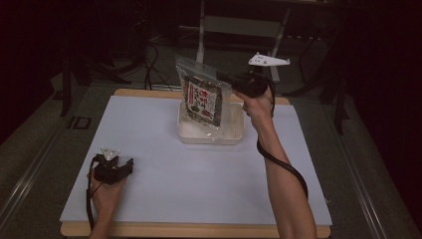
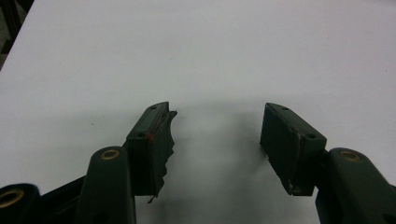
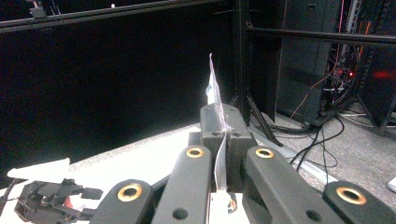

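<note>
Above tray (image 1: 211,135): bag (image 1: 203,99) pinched in right tool (image 1: 222,76)

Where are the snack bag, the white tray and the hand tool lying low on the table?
snack bag (image 1: 203,99), high view, printed label.
white tray (image 1: 234,137), high view, front rim.
left gripper (image 1: 130,164), high view, jaw tips.

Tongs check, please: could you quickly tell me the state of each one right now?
Left tongs: open, holding nothing, low over the white table.
Right tongs: closed on the clear snack bag, held above the tray.
</note>
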`<state>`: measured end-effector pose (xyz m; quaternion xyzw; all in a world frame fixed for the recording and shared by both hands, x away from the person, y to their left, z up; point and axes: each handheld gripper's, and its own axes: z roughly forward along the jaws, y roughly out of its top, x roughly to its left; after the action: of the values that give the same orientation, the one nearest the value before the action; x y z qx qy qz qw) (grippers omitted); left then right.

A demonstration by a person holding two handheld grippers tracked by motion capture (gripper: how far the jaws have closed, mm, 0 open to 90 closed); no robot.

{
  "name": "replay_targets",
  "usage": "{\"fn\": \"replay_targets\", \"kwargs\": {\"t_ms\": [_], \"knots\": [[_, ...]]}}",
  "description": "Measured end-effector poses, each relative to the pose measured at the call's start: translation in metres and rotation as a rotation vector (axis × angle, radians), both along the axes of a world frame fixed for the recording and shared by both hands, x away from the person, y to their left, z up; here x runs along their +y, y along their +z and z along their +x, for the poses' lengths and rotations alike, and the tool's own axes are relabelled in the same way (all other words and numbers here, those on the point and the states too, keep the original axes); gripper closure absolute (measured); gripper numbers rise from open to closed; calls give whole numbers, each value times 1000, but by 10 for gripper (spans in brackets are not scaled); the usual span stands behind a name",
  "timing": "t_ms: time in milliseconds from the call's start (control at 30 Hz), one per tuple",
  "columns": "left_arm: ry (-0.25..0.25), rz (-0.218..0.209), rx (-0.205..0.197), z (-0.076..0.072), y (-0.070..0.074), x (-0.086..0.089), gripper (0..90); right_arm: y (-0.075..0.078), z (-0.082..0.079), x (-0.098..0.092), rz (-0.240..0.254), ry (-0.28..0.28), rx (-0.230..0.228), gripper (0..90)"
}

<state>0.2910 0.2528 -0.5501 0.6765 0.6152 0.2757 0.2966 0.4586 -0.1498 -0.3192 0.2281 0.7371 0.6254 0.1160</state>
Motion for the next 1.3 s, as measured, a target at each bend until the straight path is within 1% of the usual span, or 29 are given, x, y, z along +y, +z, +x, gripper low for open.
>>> {"fn": "replay_targets", "kwargs": {"t_ms": [267, 433, 833, 1133, 1300], "knots": [[1, -1, -4, 0, 0, 0, 431, -3, 5, 1, -13, 3, 5, 900], [3, -7, -5, 0, 0, 1, 431, -8, 9, 3, -25, 0, 10, 900], [2, -6, -4, -1, 0, 1, 431, -23, 11, 7, -7, 16, 34, 900], [1, -4, -3, -1, 0, 0, 430, -37, 12, 4, 5, 10, 68, 900], [2, -3, -2, -1, 0, 0, 430, -42, 13, 0, 24, 2, 91, 900]]}}
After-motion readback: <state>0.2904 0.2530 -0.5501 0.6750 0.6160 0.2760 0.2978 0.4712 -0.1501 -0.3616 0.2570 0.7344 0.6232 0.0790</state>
